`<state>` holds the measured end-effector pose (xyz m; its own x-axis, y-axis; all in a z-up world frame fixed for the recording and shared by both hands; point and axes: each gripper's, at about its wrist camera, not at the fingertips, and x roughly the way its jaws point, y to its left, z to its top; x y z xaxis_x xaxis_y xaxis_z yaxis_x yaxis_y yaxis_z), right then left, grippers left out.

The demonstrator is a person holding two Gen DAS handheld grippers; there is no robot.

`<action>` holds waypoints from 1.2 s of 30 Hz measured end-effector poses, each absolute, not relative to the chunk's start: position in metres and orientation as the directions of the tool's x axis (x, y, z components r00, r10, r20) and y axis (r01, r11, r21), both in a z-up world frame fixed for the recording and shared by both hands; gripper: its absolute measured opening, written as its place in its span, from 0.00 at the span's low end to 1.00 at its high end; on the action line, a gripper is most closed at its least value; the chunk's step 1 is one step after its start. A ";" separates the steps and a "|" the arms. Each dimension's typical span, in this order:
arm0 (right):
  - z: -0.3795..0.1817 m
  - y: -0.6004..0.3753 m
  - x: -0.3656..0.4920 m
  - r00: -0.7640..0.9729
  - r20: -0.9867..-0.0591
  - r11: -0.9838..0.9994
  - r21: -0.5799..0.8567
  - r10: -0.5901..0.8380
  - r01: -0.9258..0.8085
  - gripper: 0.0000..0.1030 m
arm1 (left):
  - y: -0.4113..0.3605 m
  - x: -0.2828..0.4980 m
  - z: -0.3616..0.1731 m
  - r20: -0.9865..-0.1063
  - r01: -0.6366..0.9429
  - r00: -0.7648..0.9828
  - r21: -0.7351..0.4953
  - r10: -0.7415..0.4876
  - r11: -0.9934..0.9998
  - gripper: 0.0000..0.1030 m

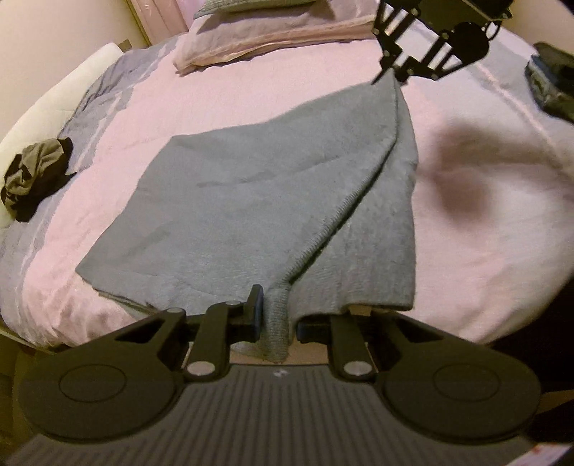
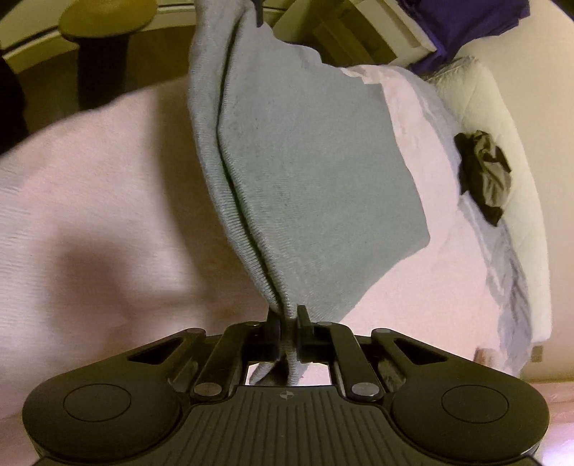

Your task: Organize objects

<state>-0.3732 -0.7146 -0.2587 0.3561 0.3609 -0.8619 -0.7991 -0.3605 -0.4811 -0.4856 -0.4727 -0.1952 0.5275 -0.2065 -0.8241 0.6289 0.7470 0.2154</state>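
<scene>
A grey towel [image 1: 251, 193] lies on the pink bed cover [image 1: 484, 222], with its right side lifted and folded over along a diagonal. My left gripper [image 1: 278, 317] is at the near edge, shut on a bunched corner of the towel. My right gripper [image 1: 393, 73] holds the far corner, raised above the bed. In the right wrist view the towel [image 2: 308, 186] hangs doubled from my right gripper [image 2: 287, 328], which is shut on its hem. The towel stretches away toward the other held corner at the top of that view.
A crumpled dark garment [image 1: 36, 175] [image 2: 484, 172] lies at the bed's edge, next to a white mattress border [image 2: 502, 118]. Folded pink linens [image 1: 272, 36] are stacked at the head of the bed. A dark object [image 1: 552, 79] sits at the right. Purple cloth [image 2: 466, 21] hangs beyond the bed.
</scene>
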 end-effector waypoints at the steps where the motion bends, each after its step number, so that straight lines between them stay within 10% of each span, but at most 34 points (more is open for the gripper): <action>1: -0.252 -0.721 -0.384 0.336 -0.876 -0.364 -0.456 0.347 -0.813 0.04 | -0.474 -0.494 -0.190 -0.831 0.632 0.513 0.195 -0.216 0.750 0.12; 19: -0.147 -0.619 -0.293 0.270 -0.919 -0.355 -0.364 0.288 -0.861 0.04 | -0.382 -0.418 -0.147 -0.823 0.416 0.429 -0.186 -0.373 0.890 0.12; 33: -0.266 -0.485 -0.142 0.109 -0.988 -0.294 -0.137 0.109 -0.946 0.04 | -0.279 -0.288 -0.260 -0.836 0.097 0.263 -0.474 -0.482 0.875 0.14; 36: -0.287 -0.472 -0.127 0.124 -0.986 -0.255 -0.148 0.109 -0.955 0.18 | -0.272 -0.279 -0.279 -0.846 0.052 0.239 -0.478 -0.476 0.877 0.17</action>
<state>-0.1273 -0.4719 -0.2865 0.1240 0.1093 -0.9862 -0.9554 -0.2554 -0.1485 -0.2793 -0.2723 -0.2791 0.2395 -0.4757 -0.8464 0.0522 0.8768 -0.4780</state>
